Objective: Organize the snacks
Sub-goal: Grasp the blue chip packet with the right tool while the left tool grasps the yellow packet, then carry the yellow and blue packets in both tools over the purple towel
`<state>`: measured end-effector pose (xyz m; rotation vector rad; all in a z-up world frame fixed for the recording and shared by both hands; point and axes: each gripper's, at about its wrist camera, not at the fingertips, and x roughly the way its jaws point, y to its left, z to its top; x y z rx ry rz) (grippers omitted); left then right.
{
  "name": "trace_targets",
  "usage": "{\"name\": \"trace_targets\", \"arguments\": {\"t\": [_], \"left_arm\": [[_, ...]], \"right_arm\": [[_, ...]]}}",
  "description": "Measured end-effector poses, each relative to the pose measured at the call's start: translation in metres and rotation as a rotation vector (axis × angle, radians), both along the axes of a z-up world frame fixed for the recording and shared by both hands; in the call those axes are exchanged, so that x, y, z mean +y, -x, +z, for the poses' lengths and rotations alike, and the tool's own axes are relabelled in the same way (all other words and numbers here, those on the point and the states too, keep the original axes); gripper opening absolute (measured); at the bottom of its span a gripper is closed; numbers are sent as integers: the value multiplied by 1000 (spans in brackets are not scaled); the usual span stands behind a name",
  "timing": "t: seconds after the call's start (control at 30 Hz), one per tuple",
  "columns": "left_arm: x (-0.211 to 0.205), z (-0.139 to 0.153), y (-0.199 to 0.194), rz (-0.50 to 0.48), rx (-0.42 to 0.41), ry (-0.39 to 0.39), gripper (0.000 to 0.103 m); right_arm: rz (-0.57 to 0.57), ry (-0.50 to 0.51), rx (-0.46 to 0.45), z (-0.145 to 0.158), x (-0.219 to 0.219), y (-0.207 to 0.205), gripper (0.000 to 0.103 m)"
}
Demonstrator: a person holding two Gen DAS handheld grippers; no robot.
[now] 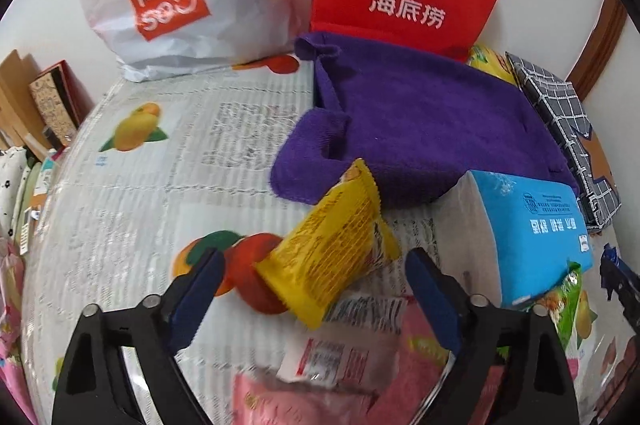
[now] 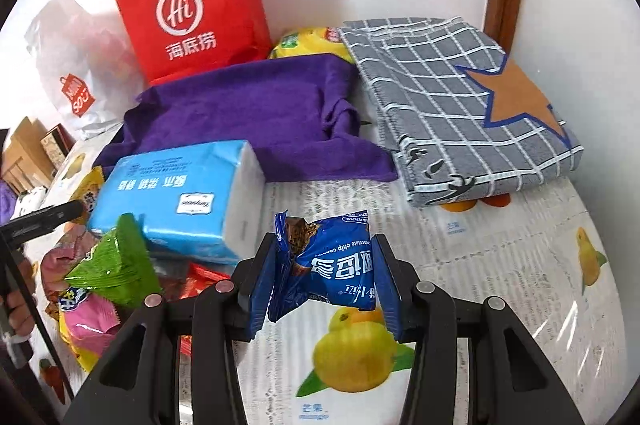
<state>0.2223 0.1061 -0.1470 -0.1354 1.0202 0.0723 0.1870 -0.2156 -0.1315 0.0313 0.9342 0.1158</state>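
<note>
Blue cookie packet point(image 2: 332, 265): glossy foil, white lettering upside down, its top corner torn open on a dark chocolate-chip biscuit; clamped across its width between the blue pads of the right gripper point(image 2: 326, 281), raised clear of the fruit-printed tablecloth point(image 2: 520, 265), with the torn end past the fingertips and the lower edge down between the fingers. Just left of the left-hand finger, a green snack packet point(image 2: 116, 261) atop pink wrappers, and beyond it a blue tissue pack point(image 2: 180, 193). Yellow snack packet point(image 1: 332, 245): crinkled, serrated ends, red print on its back, tilted with one end propped up; between the spread fingertips of the left gripper point(image 1: 312, 273) and a little ahead of them, nearer neither pad, touched by none. Fingers of that gripper wide apart, nothing gripped. Beneath and behind the fingertips, a pink packet point(image 1: 320, 385), blurred. Ahead of both pairs of fingers, a purple towel point(image 1: 420, 129).
</note>
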Motion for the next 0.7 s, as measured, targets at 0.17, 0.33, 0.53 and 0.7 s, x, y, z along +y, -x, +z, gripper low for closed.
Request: {"name": "trace_targets", "arguments": {"t": [0.17, 0.33, 0.53, 0.7], "left_arm": [[-10, -10, -13, -36, 16, -3, 73], [-14, -14, -15, -56, 12, -4, 55], [-5, -2, -4, -41, -16, 35, 54], [3, 18, 15, -18, -44, 51, 54]], "right_arm": [[11, 0, 19, -7, 4, -1, 46], [19, 0, 28, -10, 4, 1, 46], [27, 0, 24, -7, 4, 10, 46], [26, -9, 13, 2, 3, 22, 46]]}}
